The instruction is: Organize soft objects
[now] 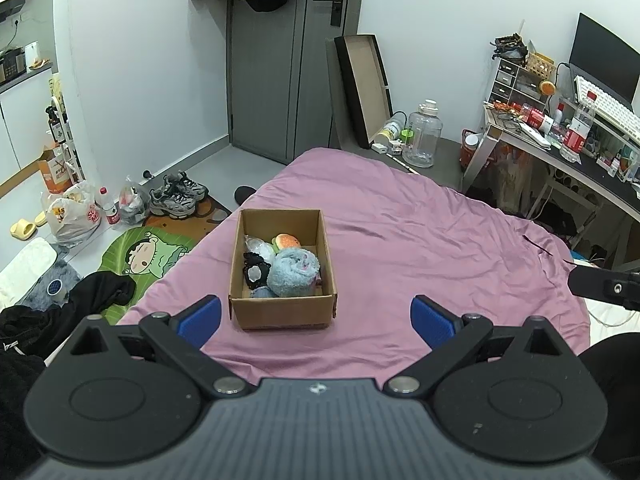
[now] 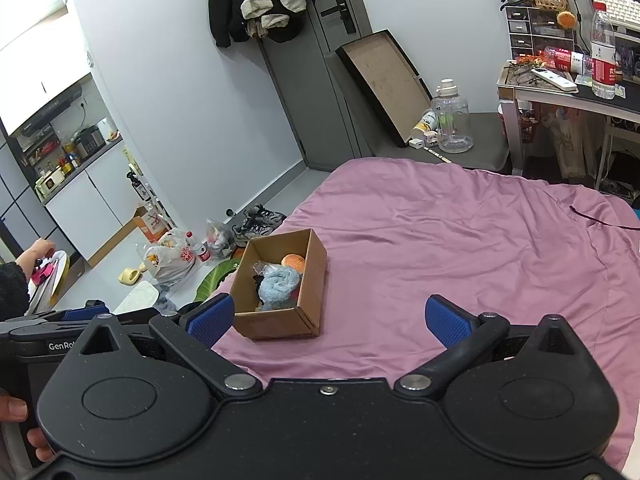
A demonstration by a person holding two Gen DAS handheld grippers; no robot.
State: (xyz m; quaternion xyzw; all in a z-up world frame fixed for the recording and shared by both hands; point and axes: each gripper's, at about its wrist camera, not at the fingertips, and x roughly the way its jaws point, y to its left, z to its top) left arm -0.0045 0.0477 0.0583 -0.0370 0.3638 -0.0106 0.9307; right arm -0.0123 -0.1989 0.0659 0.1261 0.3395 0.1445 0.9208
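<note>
Left wrist view: the left gripper [image 1: 316, 318] hovers over the pink bedsheet [image 1: 420, 240], its blue-padded fingers [image 1: 202, 318] spread wide with nothing between them. Straight ahead, between the fingertips and a little beyond them, an open cardboard box [image 1: 282, 314] sits on the bed. Inside it lie a rolled light-blue fluffy towel [image 1: 294, 272], a small burger-shaped plush [image 1: 286, 241], a black-and-white soft item [image 1: 254, 270] and a clear crinkled wrapper [image 1: 256, 246], all packed close together. At the right edge, part of the other gripper's black body shows.

Right wrist view: the right gripper [image 2: 330, 320] is likewise held above the sheet [image 2: 460, 232], fingers [image 2: 444, 320] far apart and empty. The same box [image 2: 280, 322] stands just past the left fingertip, the blue towel [image 2: 280, 285] and the orange-topped plush [image 2: 294, 261] visible within. The left gripper [image 2: 86, 314] lies beside it at lower left, with a hand [image 2: 16, 412] gripping its handle. The sheet around the box is bare.
</note>
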